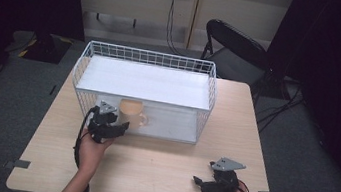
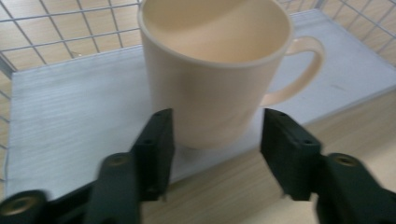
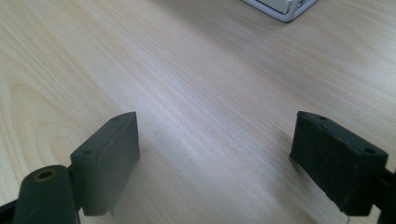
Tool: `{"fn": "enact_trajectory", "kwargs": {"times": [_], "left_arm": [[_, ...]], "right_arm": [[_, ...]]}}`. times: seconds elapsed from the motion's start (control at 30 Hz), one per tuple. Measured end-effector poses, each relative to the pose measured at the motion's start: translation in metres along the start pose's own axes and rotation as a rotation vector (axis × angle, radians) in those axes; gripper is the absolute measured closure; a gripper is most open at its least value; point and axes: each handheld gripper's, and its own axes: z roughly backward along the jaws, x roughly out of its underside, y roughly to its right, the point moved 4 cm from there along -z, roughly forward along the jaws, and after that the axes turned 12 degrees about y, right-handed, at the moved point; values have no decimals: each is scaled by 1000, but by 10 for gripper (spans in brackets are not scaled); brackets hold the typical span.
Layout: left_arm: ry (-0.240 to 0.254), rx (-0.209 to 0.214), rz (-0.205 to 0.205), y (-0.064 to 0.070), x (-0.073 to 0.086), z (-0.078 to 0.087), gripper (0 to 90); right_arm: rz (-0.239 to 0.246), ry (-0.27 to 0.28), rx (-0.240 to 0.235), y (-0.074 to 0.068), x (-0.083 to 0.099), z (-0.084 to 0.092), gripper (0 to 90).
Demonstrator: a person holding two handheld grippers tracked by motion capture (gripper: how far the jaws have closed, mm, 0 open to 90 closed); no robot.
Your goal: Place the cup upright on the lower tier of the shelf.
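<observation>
Overhead, your left gripper (image 1: 113, 124) sits at the wire basket's (image 1: 210, 89) near opening by the cream mug (image 1: 132, 113); your right gripper (image 1: 212, 180) rests open at the table's (image 1: 158, 167) near right. Along the left jaws, they're spread either side of the mug (image 2: 215, 70), not gripping. Along the right jaws, they gape wide over bare wood (image 3: 196, 93).

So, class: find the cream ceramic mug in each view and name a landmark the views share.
High view: cream ceramic mug left of centre, by the left gripper.
Left gripper view: mug top centre.
Right gripper view: not in it.
Shared landmark: white wire basket.
</observation>
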Motion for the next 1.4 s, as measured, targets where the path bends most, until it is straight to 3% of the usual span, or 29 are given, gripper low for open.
{"fn": "enact_trajectory", "kwargs": {"times": [0.03,0.13,0.27,0.37,0.4,0.47,0.53,0.57,0.63,0.67,0.97,1.03,1.13,1.37,1.4], "left_arm": [[0,5,-1,1,0,1,403],[37,14,-21,2,1,6,228],[36,43,-36,0,2,13,214],[55,77,0,1,3,20,188],[41,77,-24,-1,4,23,185],[37,80,-28,-2,5,25,186],[40,115,-19,-2,8,28,183],[27,115,-37,-4,9,29,175],[30,121,-28,-4,9,29,171],[7,132,-46,-6,12,32,169],[6,188,-50,-15,28,45,156],[-19,214,-68,-18,37,48,155],[-54,217,-122,-20,50,49,154],[-91,225,-156,-17,71,44,150],[-112,226,-187,-14,75,42,150]], "right_arm": [[0,0,0,0,0,0,146],[1,1,0,0,0,0,146],[0,0,0,0,0,0,146],[0,0,0,0,0,0,146],[0,0,0,0,0,0,146],[0,0,0,0,0,0,146],[0,0,0,0,0,0,146],[0,0,0,0,0,0,146],[0,0,-1,0,0,0,146],[0,0,0,0,0,0,146],[0,1,0,0,0,0,145],[0,0,0,0,0,0,145],[0,1,-1,0,0,0,146],[0,0,0,0,0,0,146],[0,0,0,0,0,0,146]]}}
